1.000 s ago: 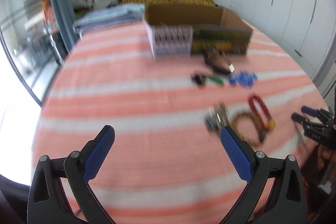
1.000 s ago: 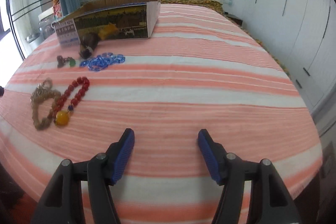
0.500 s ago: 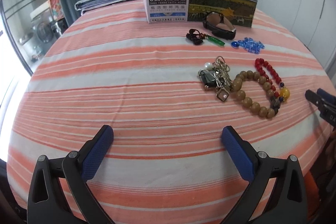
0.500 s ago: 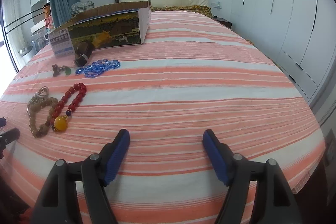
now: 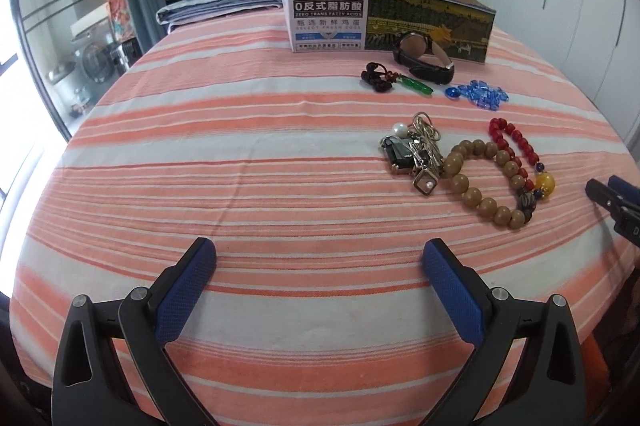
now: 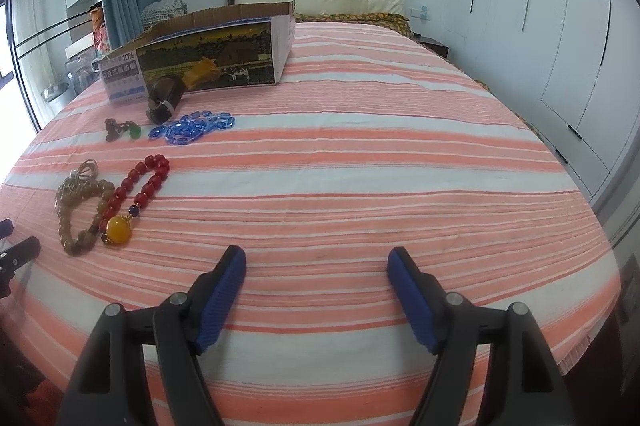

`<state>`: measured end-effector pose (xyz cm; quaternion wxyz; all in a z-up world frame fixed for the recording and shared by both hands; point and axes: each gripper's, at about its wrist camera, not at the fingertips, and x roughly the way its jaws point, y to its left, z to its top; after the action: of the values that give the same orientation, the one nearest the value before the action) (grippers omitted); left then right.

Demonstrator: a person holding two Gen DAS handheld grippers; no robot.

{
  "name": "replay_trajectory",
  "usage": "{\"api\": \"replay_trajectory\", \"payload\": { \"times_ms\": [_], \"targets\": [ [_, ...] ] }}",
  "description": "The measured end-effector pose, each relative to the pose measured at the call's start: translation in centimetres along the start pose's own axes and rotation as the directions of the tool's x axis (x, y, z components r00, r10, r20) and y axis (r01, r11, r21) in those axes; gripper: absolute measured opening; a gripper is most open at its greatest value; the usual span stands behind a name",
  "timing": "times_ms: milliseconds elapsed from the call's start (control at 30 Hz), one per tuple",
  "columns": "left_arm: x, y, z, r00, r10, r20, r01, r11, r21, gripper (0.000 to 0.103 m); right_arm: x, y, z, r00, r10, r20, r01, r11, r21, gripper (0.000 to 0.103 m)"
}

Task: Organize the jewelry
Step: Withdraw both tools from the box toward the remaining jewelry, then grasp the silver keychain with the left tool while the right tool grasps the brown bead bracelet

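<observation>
Both your grippers stand wide and empty over the striped bedspread (image 5: 280, 146). Left gripper (image 5: 320, 266) hovers short of the jewelry; right gripper (image 6: 316, 262) hangs over bare cloth, well right of everything.

Jewelry lies loose on the bed, none of it in the cardboard box (image 5: 384, 14) yet, as far as the views show; the box interior is hidden. Nearest cluster: keychain bundle (image 5: 416, 154) touching the brown bead bracelet (image 5: 480, 178), which overlaps the red bead strand (image 5: 516, 142) with its yellow bead. Farther back: blue crystal beads (image 5: 478, 93), a dark knotted charm with green pendant (image 5: 394, 80), and a watch (image 5: 424, 60) right against the box front.

Likely step: the first pick. Suggestions for you:
- Take the left gripper to the brown bracelet; pinch one side of the loop, away from the keychain, so only one piece lifts.
- Lift slowly; watch whether the red strand drags along.
- Keep the right gripper clear of the left one's path.
</observation>
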<state>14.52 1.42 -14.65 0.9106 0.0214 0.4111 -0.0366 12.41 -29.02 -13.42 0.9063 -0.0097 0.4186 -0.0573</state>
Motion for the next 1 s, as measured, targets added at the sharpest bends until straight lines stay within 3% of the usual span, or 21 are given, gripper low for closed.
{"api": "replay_trajectory", "payload": {
  "times_ms": [267, 500, 733, 1000],
  "targets": [
    [0.1, 0.2, 0.3, 1.0, -0.015, -0.026, 0.015, 1.0, 0.014, 0.103, -1.2, 1.3, -0.4, 0.996, 0.088, 0.011, -0.087, 0.996, -0.029, 0.075],
    [0.4, 0.1, 0.9, 0.998, -0.027, -0.059, 0.028, 0.999, 0.024, 0.103, -3.2, 4.5, -0.3, 0.97, 0.237, 0.06, -0.229, 0.966, -0.116, 0.075],
    [2.5, -2.4, 3.6, 0.984, -0.092, -0.152, 0.114, 0.983, 0.145, 0.103, -3.1, 5.4, -0.6, 0.962, 0.271, 0.036, -0.267, 0.959, -0.098, 0.075],
    [5.4, -3.6, 6.8, 0.976, -0.116, -0.185, 0.145, 0.977, 0.156, 0.102, -4.0, 4.8, -0.8, 0.965, 0.258, 0.056, -0.252, 0.963, -0.095, 0.075]
  ]
}}
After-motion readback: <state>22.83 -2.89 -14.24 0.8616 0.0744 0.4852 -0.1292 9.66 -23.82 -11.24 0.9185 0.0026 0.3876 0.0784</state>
